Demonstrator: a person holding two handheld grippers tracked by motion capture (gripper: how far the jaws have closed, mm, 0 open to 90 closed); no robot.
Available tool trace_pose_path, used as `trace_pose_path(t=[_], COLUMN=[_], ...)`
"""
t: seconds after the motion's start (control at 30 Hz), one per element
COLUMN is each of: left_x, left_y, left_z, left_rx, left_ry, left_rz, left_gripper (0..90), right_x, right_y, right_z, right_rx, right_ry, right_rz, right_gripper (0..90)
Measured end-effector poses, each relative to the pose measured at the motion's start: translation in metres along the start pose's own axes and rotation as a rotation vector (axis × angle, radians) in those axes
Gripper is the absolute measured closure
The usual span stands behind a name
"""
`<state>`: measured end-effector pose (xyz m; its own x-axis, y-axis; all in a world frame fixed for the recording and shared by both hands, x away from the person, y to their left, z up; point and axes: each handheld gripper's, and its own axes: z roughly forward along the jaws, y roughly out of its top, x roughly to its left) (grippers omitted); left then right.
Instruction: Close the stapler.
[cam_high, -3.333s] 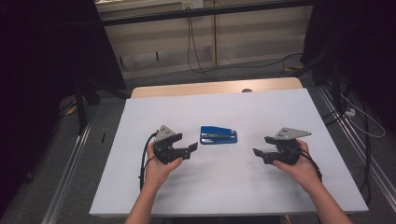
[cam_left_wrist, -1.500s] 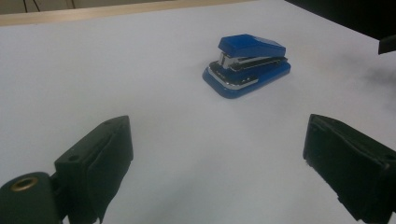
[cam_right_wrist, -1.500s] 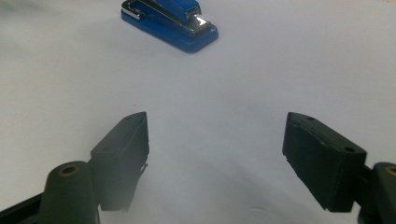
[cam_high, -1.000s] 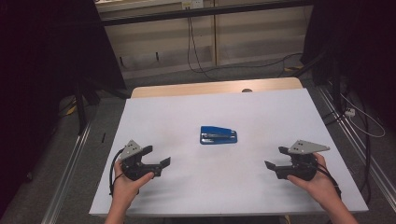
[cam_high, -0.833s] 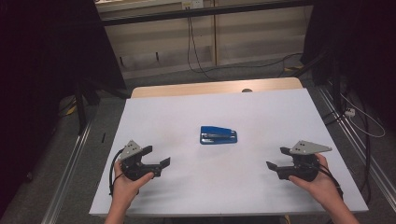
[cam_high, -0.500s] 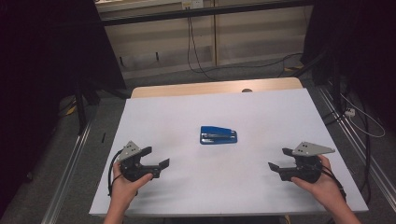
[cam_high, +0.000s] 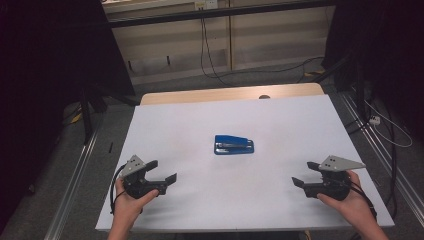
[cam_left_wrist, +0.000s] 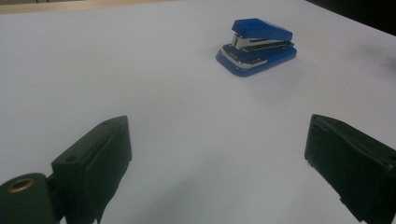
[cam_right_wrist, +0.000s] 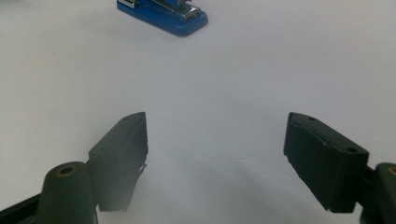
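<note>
Now both tools are seen drawn back from the stapler (cam_high: 234, 144) toward the near table (cam_high: 280, 120) edge: the left tool (cam_high: 167, 181) and right tool (cam_high: 300, 176) are held spread and empty. The stapler is left at mid-table, well apart from both, so the work with it is judged finished or paused.

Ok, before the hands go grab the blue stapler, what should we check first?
1. Left gripper jaws open with nothing between them: ok.
2. Right gripper jaws open with nothing between them: ok.
3. Blue stapler lying flat on its base, closed: ok.
4. White table bare between each gripper and the stapler: ok.
5. Both grippers pointing toward the stapler: ok, it sits ahead in both gripper views.
6. Staples loaded inside: cannot tell.
</note>
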<state>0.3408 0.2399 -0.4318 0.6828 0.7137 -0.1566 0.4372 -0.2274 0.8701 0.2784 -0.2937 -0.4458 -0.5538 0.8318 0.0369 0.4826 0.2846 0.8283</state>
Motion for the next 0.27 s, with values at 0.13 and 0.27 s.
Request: trace_pose_path(t=[0.13, 0.27], left_x=[0.0017, 0.003], left_y=[-0.0005, -0.0013], left_z=[-0.0006, -0.0014], left_rx=[-0.003, -0.003], left_ry=[0.003, 0.011], left_rz=[0.006, 0.012], left_gripper=[7.4, 7.1], right_x=[0.0009, 0.0011], right_y=[-0.0007, -0.0003], right_z=[0.0006, 0.0001], right_rx=[-0.004, -0.011], right_ry=[0.004, 0.005], right_rz=[-0.007, -0.007], right_gripper=[21.3, 20.3])
